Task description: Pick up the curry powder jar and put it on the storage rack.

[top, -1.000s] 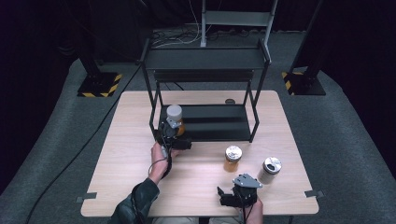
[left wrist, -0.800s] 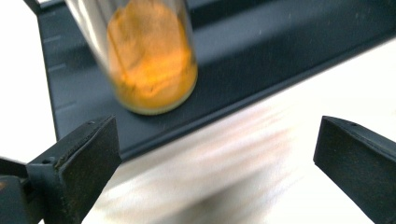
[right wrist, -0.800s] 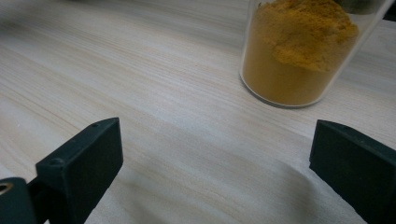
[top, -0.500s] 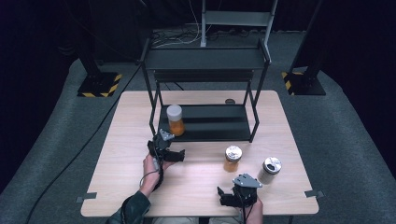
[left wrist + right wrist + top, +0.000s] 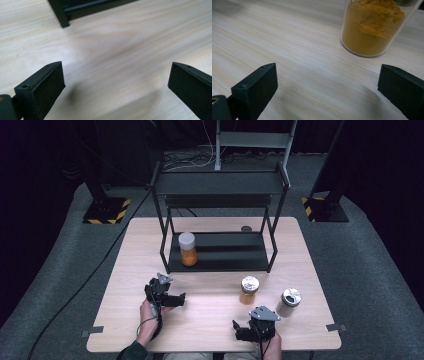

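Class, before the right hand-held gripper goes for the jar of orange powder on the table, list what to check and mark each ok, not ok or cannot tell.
1. Right hand-held gripper jaws open: ok.
2. Nothing between those jaws: ok.
3. Silver-lidded orange jar upright on the table: ok.
4. Jar centred between the jaws: not ok, it sits ahead, off to one side.
5. Left hand-held gripper away from the jar: ok.
6. Lid screwed tight: cannot tell.

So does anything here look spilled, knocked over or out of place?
Nothing stands out. The white-lidded jar stands upright on the rack's bottom shelf, the two other jars stand upright on the table, and no powder is spilled.
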`<action>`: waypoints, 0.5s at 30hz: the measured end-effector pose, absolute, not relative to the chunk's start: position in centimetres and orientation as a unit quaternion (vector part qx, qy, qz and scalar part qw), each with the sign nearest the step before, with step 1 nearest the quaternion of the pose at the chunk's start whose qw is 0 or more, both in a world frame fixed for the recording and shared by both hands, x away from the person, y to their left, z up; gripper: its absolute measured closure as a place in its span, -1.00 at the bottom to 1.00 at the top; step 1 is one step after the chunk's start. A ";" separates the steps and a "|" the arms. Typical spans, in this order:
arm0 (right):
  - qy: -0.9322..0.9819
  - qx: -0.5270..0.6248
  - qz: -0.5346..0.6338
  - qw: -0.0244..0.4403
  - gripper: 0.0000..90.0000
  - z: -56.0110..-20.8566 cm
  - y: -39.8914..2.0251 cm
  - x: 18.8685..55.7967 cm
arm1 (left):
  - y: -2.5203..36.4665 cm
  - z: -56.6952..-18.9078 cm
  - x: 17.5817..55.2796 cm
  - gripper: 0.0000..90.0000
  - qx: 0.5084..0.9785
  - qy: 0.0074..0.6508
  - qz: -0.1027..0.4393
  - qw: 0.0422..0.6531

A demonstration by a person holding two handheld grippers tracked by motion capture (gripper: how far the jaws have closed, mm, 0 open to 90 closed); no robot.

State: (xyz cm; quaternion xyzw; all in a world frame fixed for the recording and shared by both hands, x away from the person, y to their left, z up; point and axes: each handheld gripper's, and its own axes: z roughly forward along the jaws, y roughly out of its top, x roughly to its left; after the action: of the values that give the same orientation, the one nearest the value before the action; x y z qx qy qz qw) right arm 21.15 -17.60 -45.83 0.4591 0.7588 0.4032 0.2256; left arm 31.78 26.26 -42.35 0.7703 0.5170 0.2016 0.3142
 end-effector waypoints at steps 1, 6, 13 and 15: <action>0.759 0.459 0.403 0.226 -0.96 -45.8 -17.6 21.1 | 26.4 -42.5 31.6 -0.99 0.769 0.519 0.201 0.314; 0.759 0.460 0.403 0.226 -0.96 -45.8 -17.6 21.2 | 26.8 -43.1 30.6 -1.00 0.768 0.522 0.203 0.310; 0.759 0.460 0.402 0.226 -0.96 -45.8 -17.6 21.2 | 27.3 -43.6 29.3 -1.00 0.762 0.523 0.214 0.317; 0.759 0.460 0.402 0.226 -0.96 -45.8 -17.6 21.2 | 27.4 -43.8 28.9 -1.00 0.759 0.523 0.218 0.321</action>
State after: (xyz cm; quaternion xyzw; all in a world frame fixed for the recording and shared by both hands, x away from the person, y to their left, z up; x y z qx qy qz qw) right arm 21.16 -17.56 -45.81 0.4599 0.7589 0.4017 0.2262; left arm 28.89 27.44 -43.84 0.7588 0.5232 0.2175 0.3212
